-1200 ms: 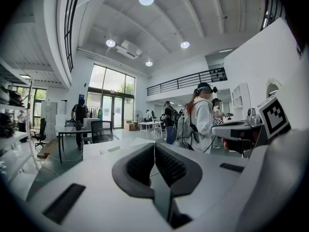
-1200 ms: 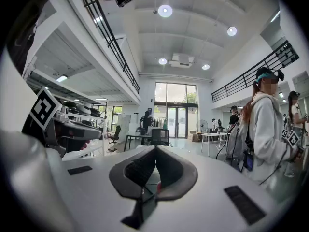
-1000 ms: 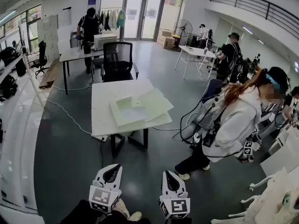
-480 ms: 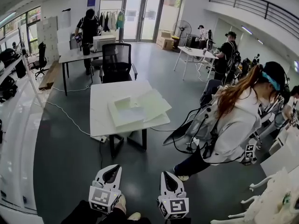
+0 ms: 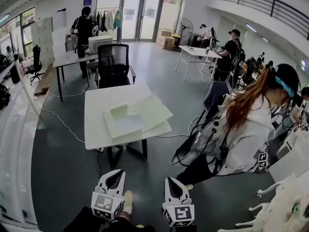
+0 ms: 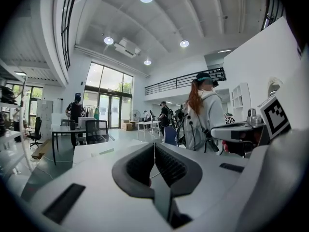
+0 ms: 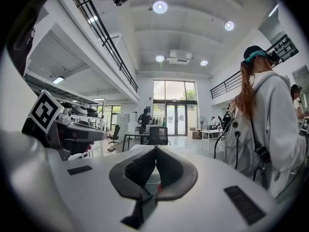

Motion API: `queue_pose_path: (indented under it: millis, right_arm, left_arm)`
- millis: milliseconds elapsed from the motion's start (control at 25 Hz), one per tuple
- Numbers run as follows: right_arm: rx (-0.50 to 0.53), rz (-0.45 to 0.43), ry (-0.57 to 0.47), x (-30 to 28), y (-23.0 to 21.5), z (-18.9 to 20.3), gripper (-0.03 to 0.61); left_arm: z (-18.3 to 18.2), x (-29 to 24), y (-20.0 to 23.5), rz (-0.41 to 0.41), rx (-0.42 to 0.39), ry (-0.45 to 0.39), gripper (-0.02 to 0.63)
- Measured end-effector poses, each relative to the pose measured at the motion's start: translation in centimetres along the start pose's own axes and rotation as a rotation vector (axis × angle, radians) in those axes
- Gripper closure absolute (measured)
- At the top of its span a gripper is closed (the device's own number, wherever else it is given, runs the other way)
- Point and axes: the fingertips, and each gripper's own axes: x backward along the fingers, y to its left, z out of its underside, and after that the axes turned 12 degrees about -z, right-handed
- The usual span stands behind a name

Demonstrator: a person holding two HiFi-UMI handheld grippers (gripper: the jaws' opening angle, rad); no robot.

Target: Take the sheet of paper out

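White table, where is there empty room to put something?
Bare patches on the white table: the left strip beside the pale sheets, and the far end toward the black chair. The near right corner is crowded with sheets.

You face a white rectangular table (image 5: 99, 105) standing on a grey floor (image 5: 63, 168). Its far edge is just in front of a black office chair (image 5: 114, 64). On the tabletop, on the side away from the chair, lies a flat pale board (image 5: 126, 124), perhaps a shallow box, reaching the edge farthest from the chair. A small pale flap (image 5: 118, 111) stands up at the board's corner nearest the chair. A large pale sheet (image 5: 155, 111) lies flat against the board, to the chair's right from where you stand. One corner of it juts past the table's edge.
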Motion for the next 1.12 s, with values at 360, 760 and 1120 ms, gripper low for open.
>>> queue_pose_path:
  millis: [360, 760, 1120]
  right_arm:
    - [-0.024, 0.012, 0.008, -10.9, -6.3, -1.4, 0.561]
    - [-0.036, -0.004, 0.044, -22.0, -9.9, -2.4, 0.561]
    - [-0.023, -0.016, 0.049, -30.5, -11.7, -4.0, 0.561]
  left_arm:
    - [-1.6, -12.3, 3.7, 0.033, 0.003, 0.024, 0.589]
    - [-2.7, -22.1, 9.6, 0.029, 0.019, 0.058, 0.589]
    - [-3.8, -28.6, 14.7, 0.02, 0.031, 0.062, 0.589]
